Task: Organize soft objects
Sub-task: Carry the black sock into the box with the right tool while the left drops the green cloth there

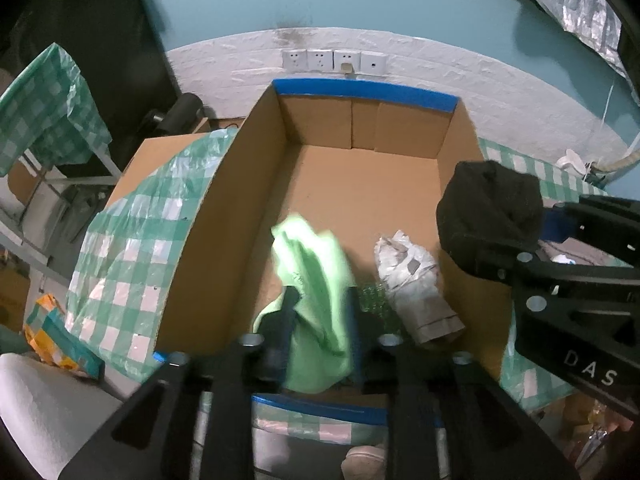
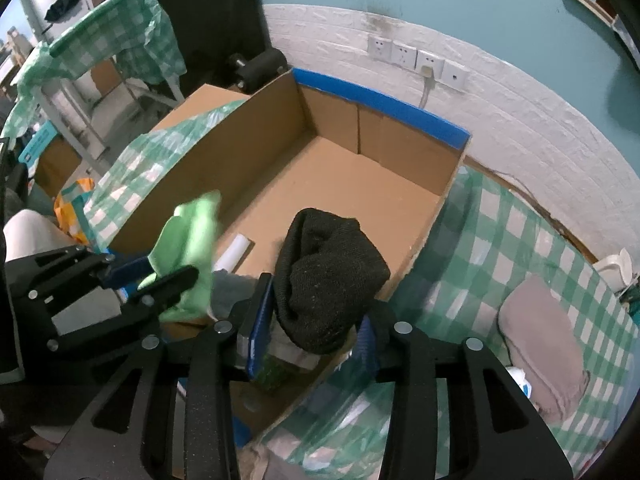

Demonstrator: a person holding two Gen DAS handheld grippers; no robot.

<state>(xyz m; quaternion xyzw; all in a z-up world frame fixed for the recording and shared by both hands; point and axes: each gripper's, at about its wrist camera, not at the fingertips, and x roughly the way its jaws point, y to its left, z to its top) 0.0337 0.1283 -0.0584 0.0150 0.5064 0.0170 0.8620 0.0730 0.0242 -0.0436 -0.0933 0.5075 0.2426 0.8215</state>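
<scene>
An open cardboard box (image 1: 360,94) (image 2: 380,104) with blue tape on its rim stands on a green checked tablecloth (image 2: 500,240). My left gripper (image 1: 320,312) (image 2: 168,270) hangs over the box's near end with its jaws apart. A light green cloth (image 1: 316,280) (image 2: 188,240) lies loose and blurred between its fingers. My right gripper (image 2: 316,308) (image 1: 540,224) is over the box's right wall, shut on a black knit hat (image 2: 324,280) (image 1: 488,216) that bulges above its blue pads. A crumpled pale cloth (image 1: 408,276) lies on the box floor.
A beige cloth (image 2: 540,344) lies on the table right of the box, with a white cup (image 2: 616,268) behind it. Wall sockets (image 1: 334,60) sit behind the box. A second cardboard box (image 1: 160,152) under checked plastic stands to the left. The far half of the box floor is bare.
</scene>
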